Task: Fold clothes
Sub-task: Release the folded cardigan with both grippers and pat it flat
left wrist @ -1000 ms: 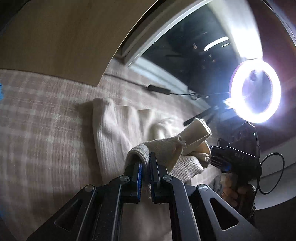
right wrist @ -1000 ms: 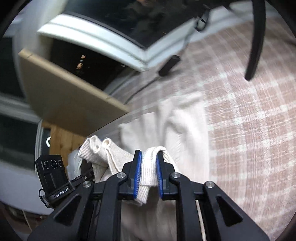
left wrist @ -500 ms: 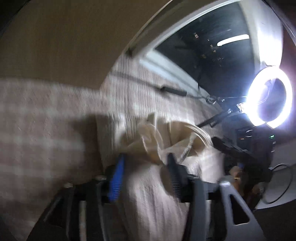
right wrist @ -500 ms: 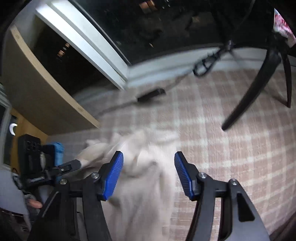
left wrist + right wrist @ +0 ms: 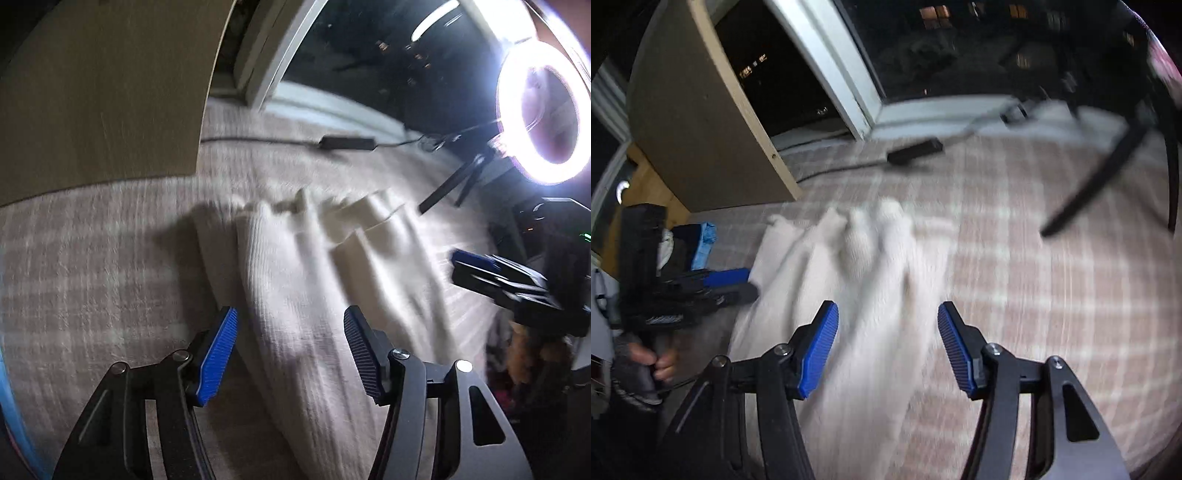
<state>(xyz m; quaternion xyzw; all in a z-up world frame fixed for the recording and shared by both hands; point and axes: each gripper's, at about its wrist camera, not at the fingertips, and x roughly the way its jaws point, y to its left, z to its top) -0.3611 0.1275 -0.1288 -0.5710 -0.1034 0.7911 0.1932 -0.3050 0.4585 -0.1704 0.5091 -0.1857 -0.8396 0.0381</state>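
The cream knit garment (image 5: pixel 295 280) lies on the plaid bed cover (image 5: pixel 92 266), between a wooden board (image 5: pixel 103 92) on one side and the legs of a ring light (image 5: pixel 543 110) stand on the other. Its long axis runs away from both cameras toward the dark window (image 5: pixel 960 48), with the far end bunched into several upright ridges and the near end passing under the grippers.

The left gripper (image 5: pixel 290 350) hangs over the cloth with its jaws closing slightly but well apart, its blue pads (image 5: pixel 218 354) touching nothing. The right gripper (image 5: pixel 886 343) is likewise released, its jaws parted above the garment with no fabric pinched between them. In the right wrist view a hand (image 5: pixel 653 362) holds the other tool low beside the cloth.

The likely trouble lies at the far end: the ridges there look loose and uneven, so the fold may settle crooked or spring open unless smoothed. A careless regrasp could also catch the bed cover together with the knit and drag both. Both views are blurred, so the garment's exact edges are hard to judge.
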